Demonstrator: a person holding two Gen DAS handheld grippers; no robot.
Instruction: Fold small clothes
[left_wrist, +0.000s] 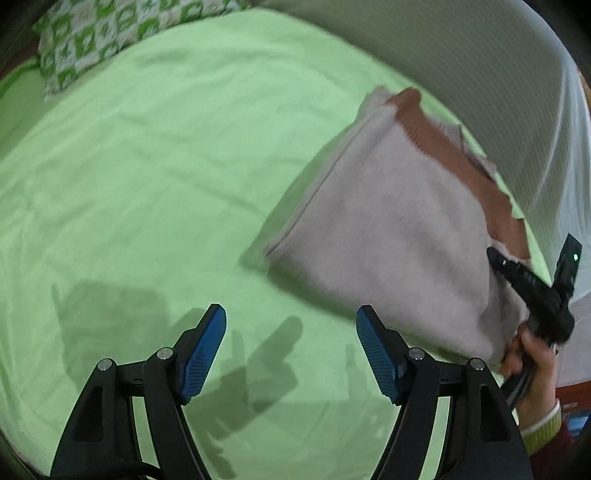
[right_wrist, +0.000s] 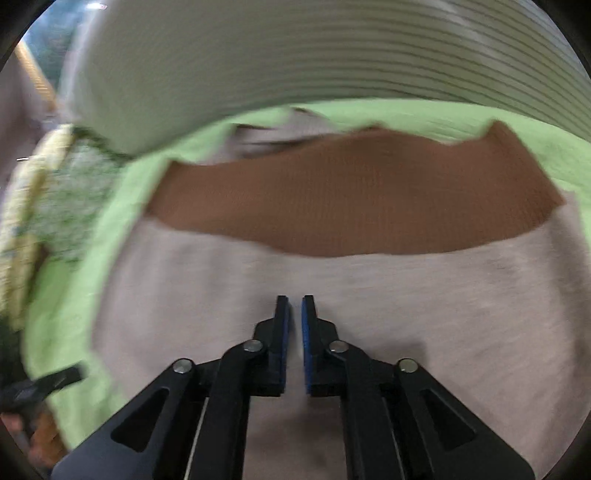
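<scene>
In the left wrist view, the left gripper (left_wrist: 291, 354) sits nearest, at about six o'clock, with its blue-padded fingers (left_wrist: 205, 354) spread wide apart and nothing between them. Below them lies the green bedsheet (left_wrist: 147, 184), smooth apart from soft creases, with the gripper's shadow falling on it.

From four o'clock toward two o'clock lies the garment (left_wrist: 388, 229), a small pale grey-mauve knit piece with a rust-brown ribbed band (left_wrist: 450, 155) along its far edge. It looks folded into a rough rectangle, its left edge straight and layered; its near right corner is lifted off the sheet. At that corner, about four o'clock, the right gripper (left_wrist: 496, 258) reaches in, held by the person's right hand (left_wrist: 532, 365).

In the right wrist view, the right gripper's (right_wrist: 295, 310) fingers (right_wrist: 282, 332) stand nearly together, only a thin slit between the blue pads, with grey fabric right under and around them. Whether cloth is pinched in the slit cannot be told; the view is motion-blurred. Beyond the tips the grey knit (right_wrist: 406, 295) spreads wide, then the brown band (right_wrist: 351, 199) with an uneven far edge.

Farthest, at eleven o'clock in the left view, a green-and-white patterned pillow (left_wrist: 92, 40) rests on the bed; a pale striped fabric surface (left_wrist: 480, 74) rises behind the garment.
</scene>
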